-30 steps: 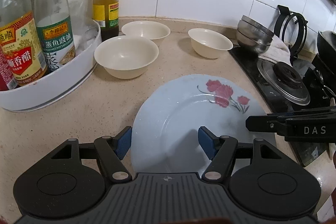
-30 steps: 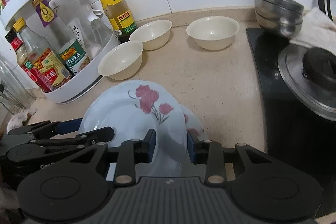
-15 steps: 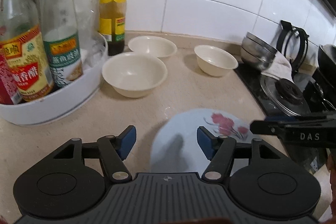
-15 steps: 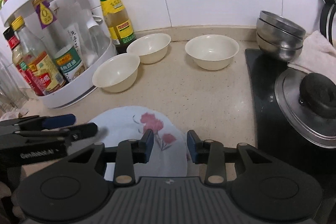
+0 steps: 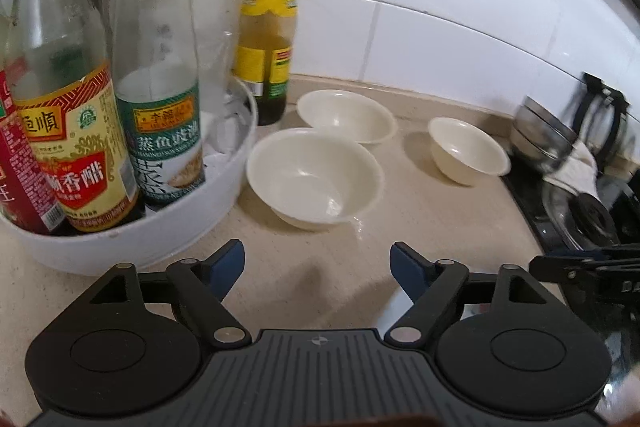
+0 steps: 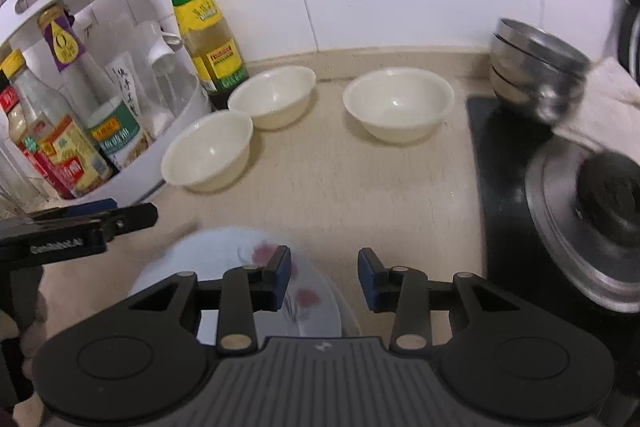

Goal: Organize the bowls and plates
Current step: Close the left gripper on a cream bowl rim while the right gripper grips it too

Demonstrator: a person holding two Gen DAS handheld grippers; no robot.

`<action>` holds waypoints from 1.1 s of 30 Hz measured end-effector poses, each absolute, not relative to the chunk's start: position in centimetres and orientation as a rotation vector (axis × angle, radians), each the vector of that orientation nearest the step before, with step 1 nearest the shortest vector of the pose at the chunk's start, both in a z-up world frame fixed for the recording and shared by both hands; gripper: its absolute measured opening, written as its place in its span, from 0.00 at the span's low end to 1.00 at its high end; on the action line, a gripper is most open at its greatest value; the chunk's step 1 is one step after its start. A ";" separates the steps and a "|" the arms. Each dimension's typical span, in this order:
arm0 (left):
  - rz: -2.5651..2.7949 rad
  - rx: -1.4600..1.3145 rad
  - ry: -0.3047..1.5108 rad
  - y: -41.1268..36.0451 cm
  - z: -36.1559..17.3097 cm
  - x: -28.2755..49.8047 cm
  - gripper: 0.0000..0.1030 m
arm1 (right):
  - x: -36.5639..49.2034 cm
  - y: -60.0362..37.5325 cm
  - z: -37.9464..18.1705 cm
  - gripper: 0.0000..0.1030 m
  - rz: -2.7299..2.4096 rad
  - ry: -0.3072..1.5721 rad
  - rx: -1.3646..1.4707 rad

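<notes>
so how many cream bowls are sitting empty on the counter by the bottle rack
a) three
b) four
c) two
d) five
a: three cream bowls sit on the counter, one next to the white bottle rack at, one behind it by the green-capped sauce bottle at, and one apart toward the stove at.

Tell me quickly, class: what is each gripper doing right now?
Left gripper: jaws have just been opening, nothing between them.
Right gripper: open, holding nothing.

Left tool [image 5: 318, 265] jaws just widened, empty, right tool [image 6: 323, 279] parted
</notes>
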State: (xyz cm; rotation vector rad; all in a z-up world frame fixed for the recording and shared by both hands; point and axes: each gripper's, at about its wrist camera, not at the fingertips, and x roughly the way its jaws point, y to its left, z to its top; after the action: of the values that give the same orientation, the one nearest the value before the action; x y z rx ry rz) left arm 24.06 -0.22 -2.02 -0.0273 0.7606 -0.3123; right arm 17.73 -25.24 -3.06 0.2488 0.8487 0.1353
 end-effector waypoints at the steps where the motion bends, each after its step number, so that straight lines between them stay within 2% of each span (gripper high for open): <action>1: -0.300 -0.040 0.770 -0.2 -2.1 24.7 0.82 | 18.5 -25.1 -2.7 0.36 0.150 0.842 0.235; 3: -0.257 -0.065 0.785 -0.2 -2.2 25.7 0.82 | 20.1 -24.7 -2.1 0.41 0.190 0.827 0.209; 13: -0.147 -0.130 0.841 -1.2 -3.4 29.2 0.78 | 31.8 -22.2 -3.6 0.41 0.390 0.916 0.190; 15: -0.130 -0.130 0.857 -1.4 -3.8 30.0 0.75 | 33.5 -21.7 -4.4 0.41 0.399 0.940 0.183; 17: -0.125 -0.137 0.864 -1.6 -4.1 30.7 0.64 | 34.7 -21.2 -5.1 0.41 0.414 0.958 0.174; 20: -0.128 -0.141 0.894 -2.0 -4.7 31.7 0.54 | 35.8 -20.8 -5.7 0.41 0.452 0.982 0.189; 24: -0.146 -0.144 0.931 -2.4 -5.6 32.4 0.46 | 37.0 -20.4 -6.8 0.29 0.471 1.019 0.208; 26: -0.158 -0.137 0.933 -2.5 -5.9 32.6 0.34 | 37.3 -20.5 -7.2 0.18 0.484 1.036 0.230; 27: -0.169 -0.148 0.936 -2.4 -6.0 32.8 0.34 | 37.4 -20.4 -7.3 0.13 0.484 1.038 0.230; 33: -0.196 -0.151 0.921 -2.2 -5.5 32.5 0.32 | 37.0 -20.4 -7.1 0.12 0.482 1.037 0.248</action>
State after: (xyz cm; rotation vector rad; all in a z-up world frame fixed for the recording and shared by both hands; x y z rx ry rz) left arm 32.50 -2.16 -5.54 -0.1509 0.9212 -0.1957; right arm 37.00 -20.39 -7.06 0.2479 1.0373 0.4824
